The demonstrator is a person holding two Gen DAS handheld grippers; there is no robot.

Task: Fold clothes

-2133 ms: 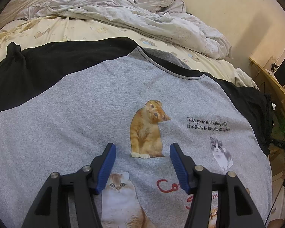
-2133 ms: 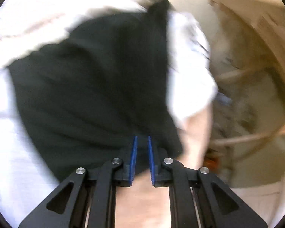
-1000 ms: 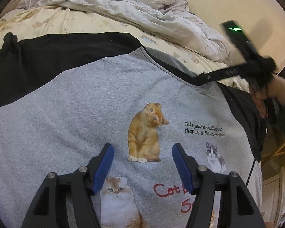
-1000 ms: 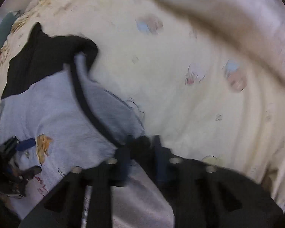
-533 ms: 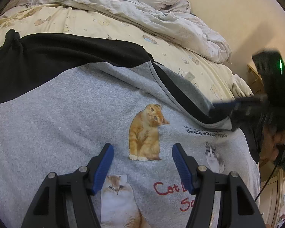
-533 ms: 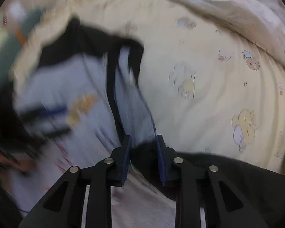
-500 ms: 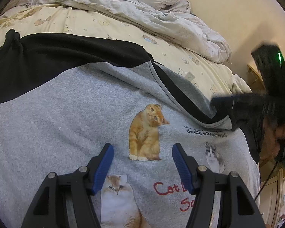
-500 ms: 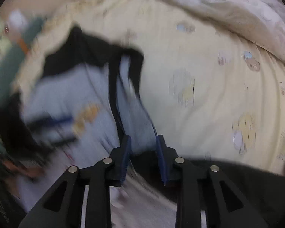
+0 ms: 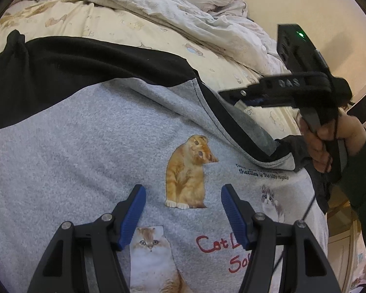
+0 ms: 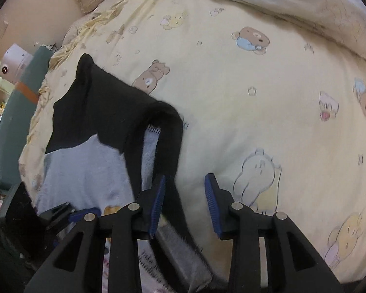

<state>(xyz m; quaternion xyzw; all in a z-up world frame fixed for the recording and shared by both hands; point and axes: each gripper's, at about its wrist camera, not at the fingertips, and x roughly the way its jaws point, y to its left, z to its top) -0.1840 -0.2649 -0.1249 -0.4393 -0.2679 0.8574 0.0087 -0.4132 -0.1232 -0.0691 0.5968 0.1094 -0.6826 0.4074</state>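
1. Garment under inspection: a grey shirt (image 9: 90,151) with black sleeves and collar trim, lying front up on the bed (image 10: 244,102), which is covered with a pale yellow sheet printed with bears
2. Print on the shirt: an orange cat (image 9: 188,173) at the middle of the chest, used below as the landmark; a white and ginger cat below it, a small grey kitten to its right, a line of black script above the kitten, red lettering lower right
3. Left tongs (image 9: 183,210): released, blue pads standing well apart on either side of the orange cat's feet, nothing between them but the flat cloth below; whether the tips touch the cloth cannot be told
4. Right tongs (image 10: 184,205): seen up and to the right of the orange cat, above the shirt's right shoulder, carried by a hand (image 9: 329,144) in a dark green sleeve
5. State of right tongs: jaws have just been opening and stand parted; the black collar edge lies against the left pad, the right pad is clear of it, so no grasp is made
6. Shoulder and collar to the right of the orange cat are turned over onto the chest, showing the darker grey inside and covering the start of the script
7. Rumpled white duvet (image 9: 173,7) lies at the far side of the bed, well beyond the orange cat
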